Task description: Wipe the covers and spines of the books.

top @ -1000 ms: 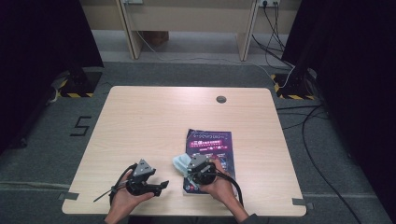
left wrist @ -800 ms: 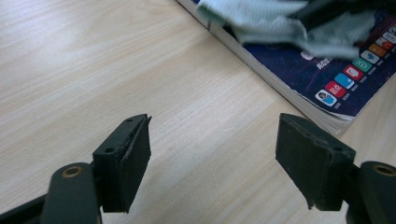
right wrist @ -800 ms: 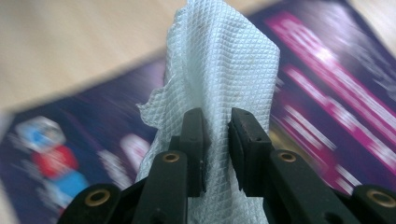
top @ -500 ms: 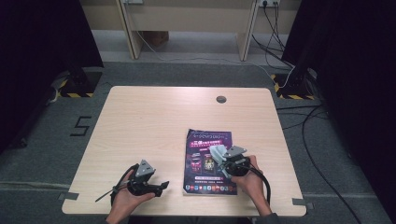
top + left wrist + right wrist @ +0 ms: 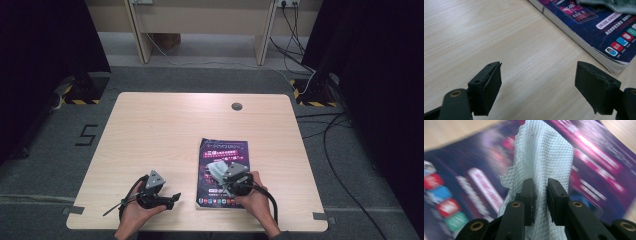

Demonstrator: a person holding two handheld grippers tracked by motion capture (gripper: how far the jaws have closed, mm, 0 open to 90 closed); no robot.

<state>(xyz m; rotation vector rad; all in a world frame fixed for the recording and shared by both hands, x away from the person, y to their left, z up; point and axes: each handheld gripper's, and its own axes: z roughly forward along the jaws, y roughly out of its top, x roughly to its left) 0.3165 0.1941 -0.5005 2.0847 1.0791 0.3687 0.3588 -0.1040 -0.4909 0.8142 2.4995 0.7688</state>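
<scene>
Your right gripper (image 5: 540, 195) is pinching a white wipe (image 5: 544, 157), a thin, quilted sheet that is soft and limp; it should weigh next to nothing and fold or bunch wherever you push it. The jaws are nearly together, with a fold of the wipe squeezed between the pads, and the rest stands up in front of them as a loose flap with a ragged edge. Judging from that, a grip on a gathered fold, as you have now, is the safest hold: a single edge could tear or slip out. Drag it flat and with light pressure, since the wipe has no stiffness of its own.

From the high view, the wipe (image 5: 218, 169) sits on the cover of the book (image 5: 225, 150), at about its middle, with your right gripper (image 5: 231, 176) and hand over the lower half. The book lies flat on the table (image 5: 165, 130), right of centre and near your edge. Its glossy cover is probably slick, so the book may slide if you press sideways.

Your left gripper (image 5: 537, 87) rests low over bare table, just beside the book's (image 5: 586, 27) near corner. Its jaws have just been opening and now stand wide apart, with nothing between them, touching neither book nor wipe.
</scene>
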